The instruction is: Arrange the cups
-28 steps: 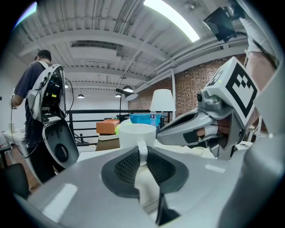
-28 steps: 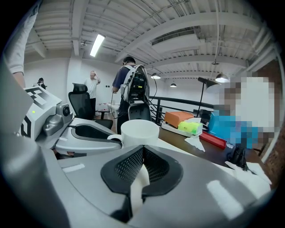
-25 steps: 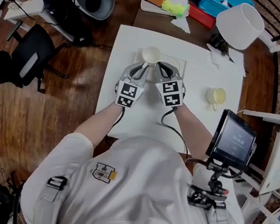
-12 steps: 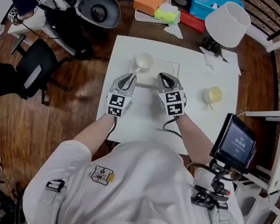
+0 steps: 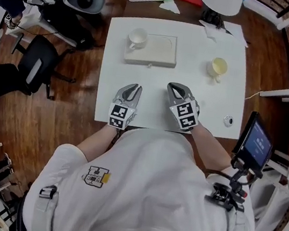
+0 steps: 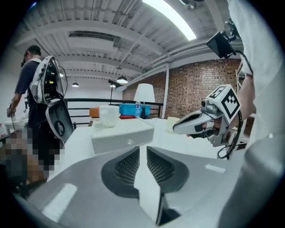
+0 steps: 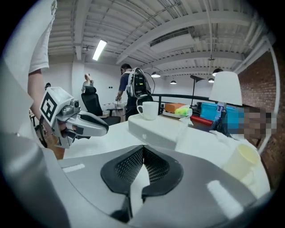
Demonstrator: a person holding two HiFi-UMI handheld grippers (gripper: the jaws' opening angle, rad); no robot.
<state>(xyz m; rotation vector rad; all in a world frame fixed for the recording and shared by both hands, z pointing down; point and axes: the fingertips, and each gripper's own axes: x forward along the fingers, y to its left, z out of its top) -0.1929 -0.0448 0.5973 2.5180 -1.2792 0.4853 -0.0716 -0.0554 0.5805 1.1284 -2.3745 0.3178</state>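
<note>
Over table | left tool parted, empty | right tool clenched (square-marker cubes atop both) | white cup on block

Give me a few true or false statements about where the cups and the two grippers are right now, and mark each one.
1. The white cup stands on the white block. True.
2. The yellow cup sits on that block too. False: it is on the bare table, to the right of the block.
3. The right gripper holds the yellow cup. False: its jaws are shut with nothing between them, well short of that cup.
4. The left gripper has its jaws slightly apart and empty. True.
</note>
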